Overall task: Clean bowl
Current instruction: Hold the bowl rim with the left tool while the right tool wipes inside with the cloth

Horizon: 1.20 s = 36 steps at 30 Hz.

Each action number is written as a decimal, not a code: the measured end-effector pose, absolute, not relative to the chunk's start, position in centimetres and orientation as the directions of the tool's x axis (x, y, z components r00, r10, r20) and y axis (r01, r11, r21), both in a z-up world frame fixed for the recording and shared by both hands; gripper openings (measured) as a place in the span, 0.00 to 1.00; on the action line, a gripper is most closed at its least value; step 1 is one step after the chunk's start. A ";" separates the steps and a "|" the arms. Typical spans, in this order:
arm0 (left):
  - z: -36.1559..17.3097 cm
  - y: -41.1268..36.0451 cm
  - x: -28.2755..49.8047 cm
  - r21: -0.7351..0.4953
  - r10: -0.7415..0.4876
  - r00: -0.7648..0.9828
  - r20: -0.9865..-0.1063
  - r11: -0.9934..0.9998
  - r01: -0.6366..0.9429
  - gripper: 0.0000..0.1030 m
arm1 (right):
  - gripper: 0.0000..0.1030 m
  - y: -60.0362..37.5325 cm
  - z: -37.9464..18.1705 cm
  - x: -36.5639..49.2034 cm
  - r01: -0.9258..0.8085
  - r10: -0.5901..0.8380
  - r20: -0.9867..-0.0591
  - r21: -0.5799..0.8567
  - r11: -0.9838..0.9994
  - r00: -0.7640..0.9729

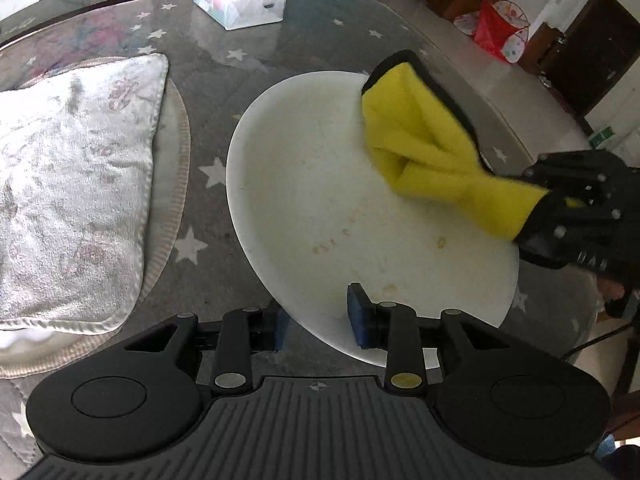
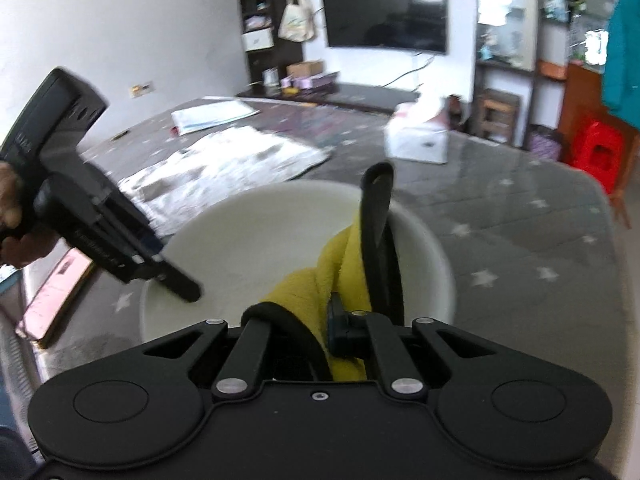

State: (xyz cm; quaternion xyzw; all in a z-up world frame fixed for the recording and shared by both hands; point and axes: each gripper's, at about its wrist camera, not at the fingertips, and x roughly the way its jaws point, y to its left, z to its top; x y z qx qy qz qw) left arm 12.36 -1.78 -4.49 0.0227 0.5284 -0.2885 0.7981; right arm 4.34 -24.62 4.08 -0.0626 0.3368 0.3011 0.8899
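A white bowl [image 1: 320, 200] [image 2: 248, 240] sits tilted on the grey star-patterned tablecloth, with small brownish stains on its inner face. My left gripper [image 1: 320, 320] is shut on the near rim, one blue pad inside the bowl and the other outside. It enters the right wrist view from the left as the left gripper [image 2: 180, 288], held by a hand. My right gripper [image 2: 296, 320] [image 1: 560, 208] is shut on a bunched yellow cloth with black trim [image 1: 416, 136] [image 2: 320, 284]. The cloth lies against the bowl's inner wall at the far right side.
A folded white towel [image 1: 72, 192] lies on an oval mat left of the bowl. A tissue pack [image 1: 240, 0] [image 2: 416, 136] stands at the table's far side. The table edge runs close to the bowl's right, with a red stool [image 2: 596, 152] beyond.
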 end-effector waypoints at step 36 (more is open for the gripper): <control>-4.1 -3.6 10.0 -0.091 -0.350 0.407 -0.844 0.840 0.535 0.44 | 0.08 -17.4 1.9 11.1 -0.610 0.458 -0.632 -0.030 0.792 0.625</control>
